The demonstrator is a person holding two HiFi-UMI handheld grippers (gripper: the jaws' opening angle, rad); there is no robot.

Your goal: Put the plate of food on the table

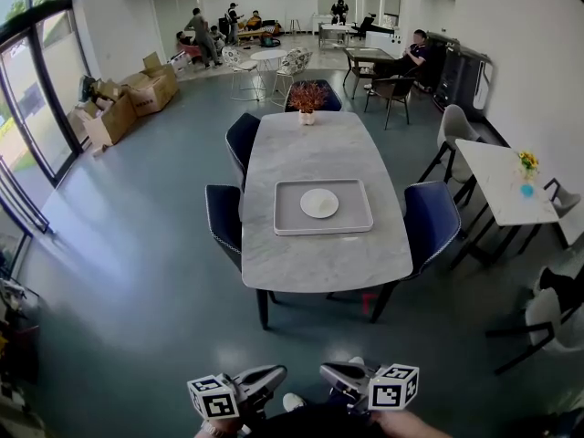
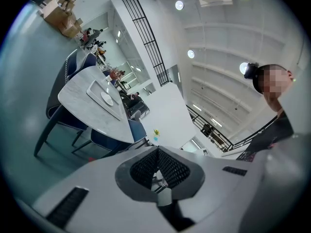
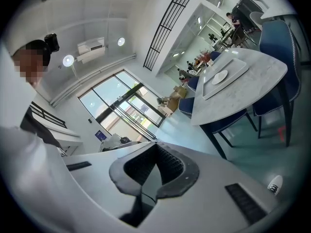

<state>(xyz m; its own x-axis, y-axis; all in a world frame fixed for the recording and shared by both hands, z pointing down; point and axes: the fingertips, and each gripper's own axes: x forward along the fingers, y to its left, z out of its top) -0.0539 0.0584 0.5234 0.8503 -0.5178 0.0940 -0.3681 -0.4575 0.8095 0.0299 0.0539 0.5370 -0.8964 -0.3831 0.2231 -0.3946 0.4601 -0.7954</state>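
A white plate (image 1: 319,203) lies in a grey tray (image 1: 285,219) on the marble table (image 1: 315,144) in the middle of the room; no food shows on it from here. The plate (image 2: 107,99) also appears far off in the left gripper view, and the plate (image 3: 220,76) in the right gripper view. My left gripper (image 1: 272,376) and right gripper (image 1: 330,372) are held low near my body, well short of the table, tips facing each other. The left gripper (image 2: 158,152) and the right gripper (image 3: 155,147) are each shut with nothing between the pads.
Blue chairs (image 1: 431,222) stand along both sides of the table, and a potted plant (image 1: 307,96) sits at its far end. A white side table (image 1: 502,185) with flowers is at the right. Cardboard boxes (image 1: 137,94) are at the left, people at the back.
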